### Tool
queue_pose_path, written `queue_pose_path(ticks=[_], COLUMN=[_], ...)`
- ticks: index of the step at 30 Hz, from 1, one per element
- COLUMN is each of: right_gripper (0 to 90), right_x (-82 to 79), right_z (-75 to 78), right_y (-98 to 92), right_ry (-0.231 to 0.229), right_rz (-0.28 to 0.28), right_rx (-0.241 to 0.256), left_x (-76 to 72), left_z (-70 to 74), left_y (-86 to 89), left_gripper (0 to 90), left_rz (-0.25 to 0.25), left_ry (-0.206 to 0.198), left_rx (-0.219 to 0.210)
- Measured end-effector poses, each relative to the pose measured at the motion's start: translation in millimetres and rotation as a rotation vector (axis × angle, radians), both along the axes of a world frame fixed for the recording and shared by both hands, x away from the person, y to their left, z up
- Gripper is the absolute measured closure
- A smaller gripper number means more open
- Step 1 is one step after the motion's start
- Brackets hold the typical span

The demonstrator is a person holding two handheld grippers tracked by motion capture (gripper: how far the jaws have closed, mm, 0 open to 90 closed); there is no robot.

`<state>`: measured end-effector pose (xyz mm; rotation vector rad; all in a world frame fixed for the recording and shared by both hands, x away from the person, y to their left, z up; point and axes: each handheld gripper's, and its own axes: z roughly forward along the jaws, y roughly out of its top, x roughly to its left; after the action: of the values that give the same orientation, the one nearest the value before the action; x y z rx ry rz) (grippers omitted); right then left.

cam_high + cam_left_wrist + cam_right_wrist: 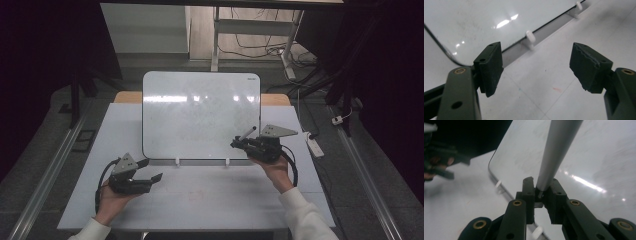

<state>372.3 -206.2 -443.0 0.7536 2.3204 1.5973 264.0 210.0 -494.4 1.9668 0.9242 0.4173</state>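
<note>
- While it carries everything else, the white table [200, 200] is the largest thing here, a faint red smudge [557, 89] on its top.
- The whiteboard [200, 112] stands propped on two small white pegs [176, 161] at the table's far side.
- The left gripper [150, 172] hangs near the board's lower left corner, jaws spread wide, nothing between them.
- The right gripper [234, 143] pinches a grey marker [557, 150] at the board's lower right edge, the marker slanting up over the board's face.

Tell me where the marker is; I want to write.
High view, right side: the marker is clamped in the right gripper, at the whiteboard's lower right corner.
</note>
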Motion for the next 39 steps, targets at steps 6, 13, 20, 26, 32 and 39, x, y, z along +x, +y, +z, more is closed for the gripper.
queue_pose_path(ticks=[6,13,20,26,32,39], right_gripper=[77.6,77.6,77.6,77.6,77.6,77.5], right_x=[-8.2,-9.4,-9.9,-12.5,-13.8,-14.2], right_z=[-10.6,-17.7,-21.9,-24.5,-27.8,-31.5], right_y=[6.3,17.1,21.0,27.0,32.7,37.1], right_ry=[0.042,0.074,0.092,0.098,0.101,0.107], right_rz=[0.063,0.126,0.155,0.189,0.212,0.222], right_rx=[-0.039,-0.085,-0.102,-0.116,-0.123,-0.127], left_x=[4.1,13.1,24.7,34.1,46.5,58.3], left_z=[19.2,44.5,60.6,66.4,66.2,64.1], left_y=[-14.7,-41.1,-66.8,-85.9,-105.5,-128.8], left_gripper=[28.3,28.6,29.1,30.6,34.3,39.3], left_rz=[-0.054,-0.126,-0.183,-0.239,-0.291,-0.352], left_ry=[-0.056,-0.109,-0.129,-0.121,-0.101,-0.085], left_rx=[-0.008,-0.015,-0.027,-0.031,-0.041,-0.04])
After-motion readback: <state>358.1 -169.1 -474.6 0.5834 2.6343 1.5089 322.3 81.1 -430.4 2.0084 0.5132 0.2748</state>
